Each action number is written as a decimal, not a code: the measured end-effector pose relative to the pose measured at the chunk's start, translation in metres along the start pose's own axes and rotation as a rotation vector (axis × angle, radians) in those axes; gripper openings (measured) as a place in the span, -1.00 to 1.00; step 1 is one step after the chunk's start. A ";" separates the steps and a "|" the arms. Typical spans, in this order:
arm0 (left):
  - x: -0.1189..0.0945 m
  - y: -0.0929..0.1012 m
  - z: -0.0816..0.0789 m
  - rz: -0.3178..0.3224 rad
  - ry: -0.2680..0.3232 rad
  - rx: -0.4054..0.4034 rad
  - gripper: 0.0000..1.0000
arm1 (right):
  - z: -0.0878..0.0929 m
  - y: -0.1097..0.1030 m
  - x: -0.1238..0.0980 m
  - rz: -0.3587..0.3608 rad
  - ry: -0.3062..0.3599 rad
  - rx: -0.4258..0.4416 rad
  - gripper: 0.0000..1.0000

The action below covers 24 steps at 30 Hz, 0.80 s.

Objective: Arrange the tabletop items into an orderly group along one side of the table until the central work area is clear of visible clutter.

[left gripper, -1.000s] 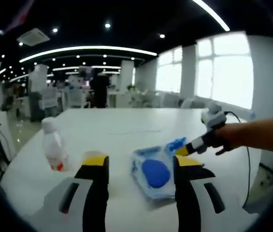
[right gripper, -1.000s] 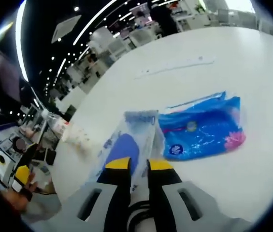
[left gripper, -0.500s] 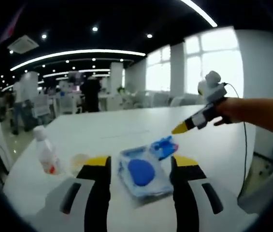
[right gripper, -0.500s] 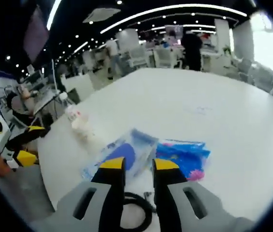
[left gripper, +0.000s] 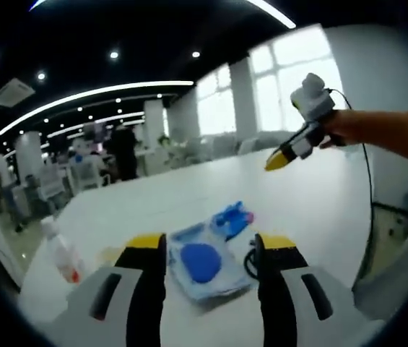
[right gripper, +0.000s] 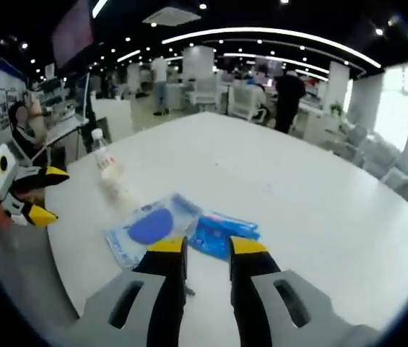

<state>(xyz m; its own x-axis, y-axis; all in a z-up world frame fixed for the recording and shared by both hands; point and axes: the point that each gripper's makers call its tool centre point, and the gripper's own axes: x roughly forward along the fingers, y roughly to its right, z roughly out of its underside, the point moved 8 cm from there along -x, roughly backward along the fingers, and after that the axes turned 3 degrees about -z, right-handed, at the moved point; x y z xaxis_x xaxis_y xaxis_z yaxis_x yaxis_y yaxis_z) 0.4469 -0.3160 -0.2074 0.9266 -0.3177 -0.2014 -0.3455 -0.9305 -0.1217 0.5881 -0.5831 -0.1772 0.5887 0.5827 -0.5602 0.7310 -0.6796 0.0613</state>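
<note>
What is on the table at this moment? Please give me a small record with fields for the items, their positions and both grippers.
surface: white table
item 1: clear pouch with a blue pad, lying flat
item 2: blue packet, touching the pouch
item 3: plastic bottle, upright, apart from the pouch
item 4: black cable, beside the pouch
left gripper: open, empty, near the table edge
right gripper: raised above the table, holding nothing; jaw state unclear
background: open office with people
</note>
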 end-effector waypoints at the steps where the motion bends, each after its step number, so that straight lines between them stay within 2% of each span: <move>1: 0.003 0.000 -0.002 0.006 -0.001 0.001 -0.08 | 0.003 0.003 -0.003 0.005 0.000 0.004 -0.56; 7: 0.041 0.003 -0.014 0.041 -0.024 0.026 -0.07 | 0.023 0.027 -0.012 0.039 0.003 0.070 -0.54; 13: 0.089 0.019 -0.018 0.083 -0.046 0.052 -0.08 | 0.037 0.048 -0.008 0.048 0.006 0.129 -0.55; 18: 0.118 0.029 -0.012 0.113 -0.089 0.070 -0.10 | 0.042 0.059 0.001 0.044 0.011 0.157 -0.55; 24: 0.148 0.027 0.003 0.113 -0.151 0.079 -0.15 | 0.044 0.065 0.019 0.026 0.010 0.179 -0.55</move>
<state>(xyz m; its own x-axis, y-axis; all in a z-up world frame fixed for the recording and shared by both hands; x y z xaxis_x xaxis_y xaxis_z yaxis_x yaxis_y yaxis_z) 0.5745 -0.3874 -0.2433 0.8504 -0.3830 -0.3607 -0.4621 -0.8714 -0.1643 0.6315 -0.6355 -0.2208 0.6105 0.5680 -0.5519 0.6431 -0.7623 -0.0732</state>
